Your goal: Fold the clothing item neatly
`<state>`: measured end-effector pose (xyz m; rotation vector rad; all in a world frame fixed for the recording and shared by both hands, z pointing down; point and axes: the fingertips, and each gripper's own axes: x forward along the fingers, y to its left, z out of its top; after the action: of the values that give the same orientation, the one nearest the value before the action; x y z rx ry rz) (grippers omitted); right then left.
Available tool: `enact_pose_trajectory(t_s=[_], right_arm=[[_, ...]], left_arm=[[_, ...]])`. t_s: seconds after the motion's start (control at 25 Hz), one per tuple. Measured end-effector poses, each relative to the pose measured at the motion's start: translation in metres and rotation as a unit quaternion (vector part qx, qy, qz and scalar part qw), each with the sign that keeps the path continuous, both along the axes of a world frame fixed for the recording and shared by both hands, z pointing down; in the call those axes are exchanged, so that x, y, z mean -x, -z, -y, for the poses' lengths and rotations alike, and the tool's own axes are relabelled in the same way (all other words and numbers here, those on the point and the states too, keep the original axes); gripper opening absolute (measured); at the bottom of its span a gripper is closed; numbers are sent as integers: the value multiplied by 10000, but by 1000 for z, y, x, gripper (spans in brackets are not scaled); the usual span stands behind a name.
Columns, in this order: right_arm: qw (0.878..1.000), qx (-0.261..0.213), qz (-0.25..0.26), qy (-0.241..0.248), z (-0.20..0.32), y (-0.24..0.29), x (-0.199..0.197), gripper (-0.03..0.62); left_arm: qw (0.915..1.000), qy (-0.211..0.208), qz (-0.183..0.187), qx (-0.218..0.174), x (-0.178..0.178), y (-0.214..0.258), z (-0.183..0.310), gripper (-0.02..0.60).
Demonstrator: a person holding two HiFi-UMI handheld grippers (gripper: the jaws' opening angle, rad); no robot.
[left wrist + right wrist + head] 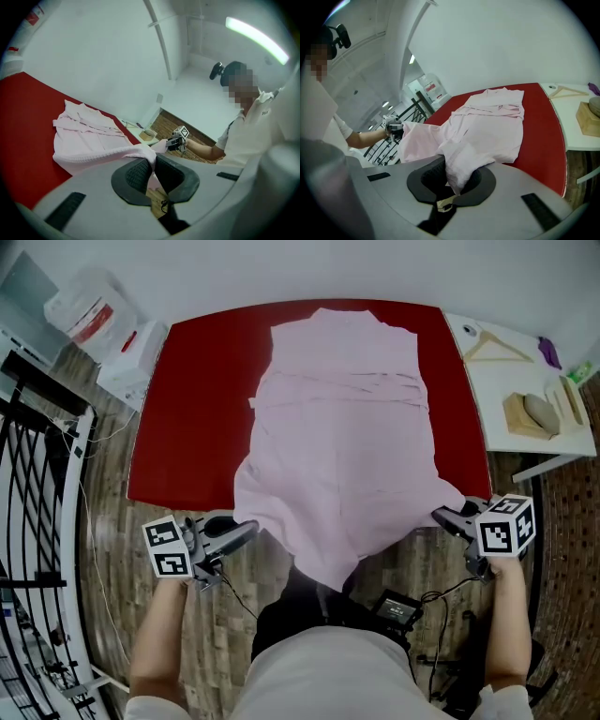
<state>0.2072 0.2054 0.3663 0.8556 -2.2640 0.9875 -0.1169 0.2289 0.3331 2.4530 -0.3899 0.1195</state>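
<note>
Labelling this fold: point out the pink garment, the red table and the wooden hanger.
pink garment (342,427), head view, middle of cloth
red table (192,418), head view, bare left side
wooden hanger (500,359), head view, lower bar

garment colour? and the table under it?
Garment pale pink, table red. Clearest in the head view.

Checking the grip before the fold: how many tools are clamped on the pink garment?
2. The left tool pinches the pink garment at its near left corner; the right tool pinches its near right corner. Neither is hidden.
</note>
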Motion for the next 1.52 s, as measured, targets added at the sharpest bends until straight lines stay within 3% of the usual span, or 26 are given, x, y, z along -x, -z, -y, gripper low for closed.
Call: enact_pose_trajectory(t_s=[0.28,0.52,0.76,1.04,1.32,1.52], right_arm=[[9993,-4,-196,-325,27,12,3,31],[9974,65,-432,-573,52,21,7,31],[9941,26,-571,-924,86,29,8,31],[9931,-215,-766,-865,104,49,21,31],[9939,-440,-798,-626,116,64,31,31],[9956,-426,-703,-461,168,67,20,31]], left_arm=[[9990,-302,-272,-162,11,15,34,18],[9956,-799,-333,-358,20,30,67,18],[9882,-1330,-435,-629,23,44,108,18],[9767,-1787,-465,-1093,17,73,126,18],[9722,-1824,-422,-1407,13,90,132,18],[9756,-1640,-395,-1407,5,95,177,18]])
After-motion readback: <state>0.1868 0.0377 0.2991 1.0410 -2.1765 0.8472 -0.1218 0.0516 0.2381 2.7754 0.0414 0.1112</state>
